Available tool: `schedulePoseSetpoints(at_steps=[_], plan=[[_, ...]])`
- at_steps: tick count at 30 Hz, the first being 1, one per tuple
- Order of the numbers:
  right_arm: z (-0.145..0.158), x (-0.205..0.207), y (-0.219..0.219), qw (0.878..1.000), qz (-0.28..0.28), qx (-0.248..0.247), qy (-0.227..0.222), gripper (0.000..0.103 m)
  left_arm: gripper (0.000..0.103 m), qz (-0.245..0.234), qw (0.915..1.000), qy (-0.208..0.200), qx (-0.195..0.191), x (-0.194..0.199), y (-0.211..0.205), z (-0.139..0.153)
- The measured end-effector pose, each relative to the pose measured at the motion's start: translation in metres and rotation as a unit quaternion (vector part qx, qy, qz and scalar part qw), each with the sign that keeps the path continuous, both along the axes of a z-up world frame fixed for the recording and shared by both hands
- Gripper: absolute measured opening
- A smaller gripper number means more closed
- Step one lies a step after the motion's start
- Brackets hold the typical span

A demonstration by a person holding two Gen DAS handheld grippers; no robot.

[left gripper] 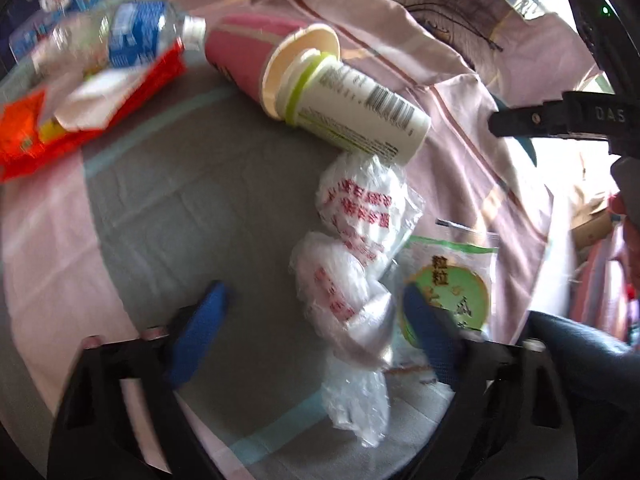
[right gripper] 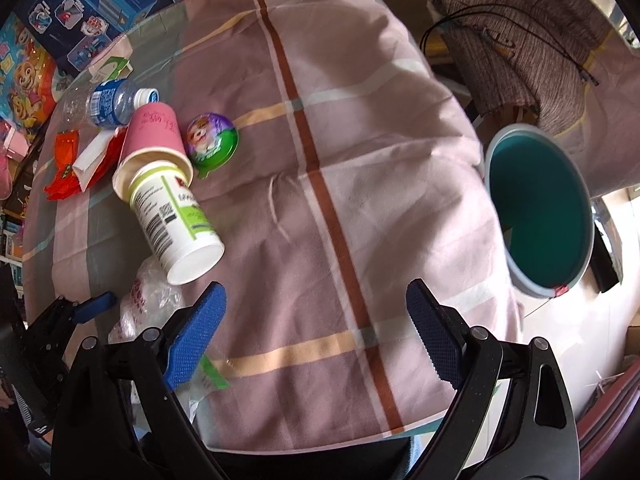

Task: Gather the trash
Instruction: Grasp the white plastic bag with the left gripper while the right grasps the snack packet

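A crumpled clear plastic bag (left gripper: 352,240) with red print lies on the checked cloth (left gripper: 180,200), between the blue fingers (left gripper: 208,320) of my left gripper (left gripper: 316,320). The right finger sits against the bag; the left one stands apart from it, so the jaws are open. A green snack packet (left gripper: 452,280) lies just right of the bag. Beyond it, a white bottle (left gripper: 360,108) pokes into a tipped pink paper cup (left gripper: 244,60). My right gripper (right gripper: 316,320) hangs open over bare cloth (right gripper: 320,220), with nothing between its fingers.
A teal bin (right gripper: 540,208) stands off the cloth's right edge. A water bottle (right gripper: 108,100), a red wrapper (right gripper: 68,168) and a round cartoon lid (right gripper: 212,140) lie at the far left. Toy boxes (right gripper: 80,12) stand behind them.
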State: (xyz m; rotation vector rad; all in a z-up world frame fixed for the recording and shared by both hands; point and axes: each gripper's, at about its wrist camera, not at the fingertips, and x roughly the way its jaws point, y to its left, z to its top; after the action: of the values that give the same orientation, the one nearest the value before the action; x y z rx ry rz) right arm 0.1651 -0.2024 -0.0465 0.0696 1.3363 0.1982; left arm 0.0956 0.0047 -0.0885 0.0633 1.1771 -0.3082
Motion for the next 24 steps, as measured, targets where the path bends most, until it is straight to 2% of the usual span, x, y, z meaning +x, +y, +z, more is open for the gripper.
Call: schedulePoseSetpoints(at_steps=[1,2,4,15,20,24], plan=[[-0.002,-0.003,0.001,1.0,-0.001,0.004,0.005,0.087,0.038,0.001,1.0,-0.006,0.006,0.0,0.0,0.001],[-0.005,-0.007,0.002,1.0,-0.001,0.01,0.014,0.087,0.033,0.003,0.9999,-0.009,0.005,0.0,0.002,0.003],[-0.011,-0.015,0.005,0.999,0.0,0.027,0.032,0.087,0.032,0.015,0.9997,-0.003,-0.02,0.003,0.012,0.005],[-0.028,-0.067,0.041,0.989,0.014,0.11,0.101,0.087,0.032,0.071,0.9962,-0.023,-0.045,-0.013,0.061,0.017],[-0.034,-0.071,0.069,0.99,0.033,0.1,0.095,0.087,0.033,0.089,0.9944,-0.026,-0.05,-0.024,0.079,0.019],[-0.044,-0.07,0.096,0.995,0.056,0.052,0.061,0.084,0.033,0.099,0.9935,-0.024,-0.051,-0.029,0.09,0.017]])
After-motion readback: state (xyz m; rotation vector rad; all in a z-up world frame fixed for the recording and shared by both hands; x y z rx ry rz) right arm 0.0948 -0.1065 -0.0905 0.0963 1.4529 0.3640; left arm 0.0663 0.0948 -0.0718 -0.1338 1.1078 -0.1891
